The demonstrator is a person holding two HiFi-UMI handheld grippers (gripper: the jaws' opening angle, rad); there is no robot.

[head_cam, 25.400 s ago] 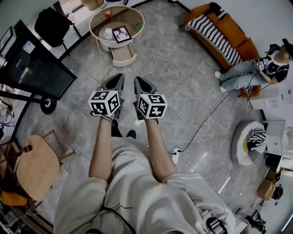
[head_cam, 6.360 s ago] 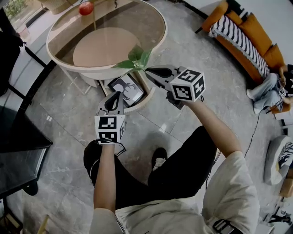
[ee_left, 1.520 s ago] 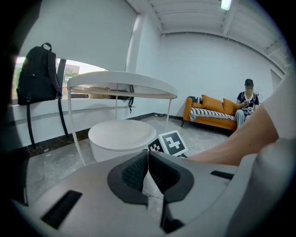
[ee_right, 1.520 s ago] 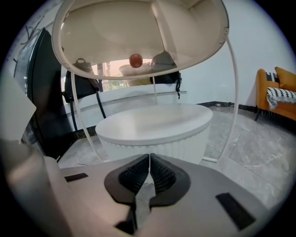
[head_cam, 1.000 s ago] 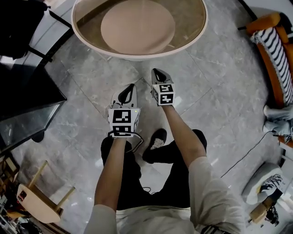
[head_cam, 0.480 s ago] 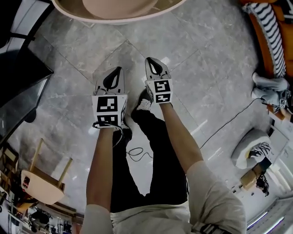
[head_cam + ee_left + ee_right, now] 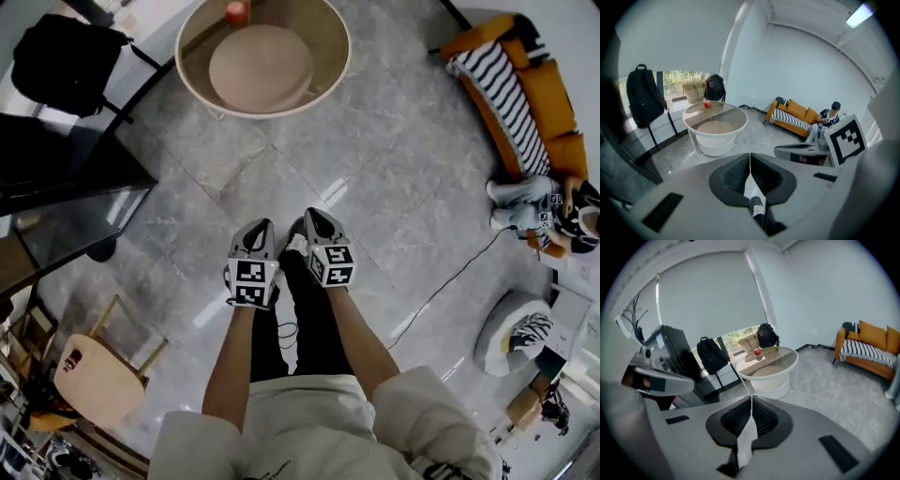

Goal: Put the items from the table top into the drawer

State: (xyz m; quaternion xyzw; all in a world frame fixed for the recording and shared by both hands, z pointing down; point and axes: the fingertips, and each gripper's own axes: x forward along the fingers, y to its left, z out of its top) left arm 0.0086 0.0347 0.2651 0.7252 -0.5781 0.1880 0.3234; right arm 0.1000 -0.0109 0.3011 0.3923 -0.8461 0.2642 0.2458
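The person stands on the grey tiled floor (image 7: 394, 187) with both arms held out low in front of the body, the left gripper (image 7: 259, 228) and the right gripper (image 7: 315, 217) side by side and almost touching above the person's dark shoe (image 7: 298, 242). The left gripper's jaws are pressed together with nothing between them, and the right gripper's jaws are likewise closed and empty. Both point toward the round worktop (image 7: 323, 70), which stands well apart from them across the floor. Its clear glass top rests on a white frame, and a beige disc (image 7: 261, 67) shows beneath the glass. A small red round item (image 7: 234, 11) sits on the glass near the far edge, the only thing that can be made out on it. A black backpack (image 7: 66, 52) hangs just left of the worktop, beside a dark panel (image 7: 66, 187). An orange sofa (image 7: 539, 112) with a striped cushion (image 7: 497, 80) lines the right wall, and a seated person (image 7: 548, 202) is at its near end. A wooden chair (image 7: 98, 380) stands at lower left.
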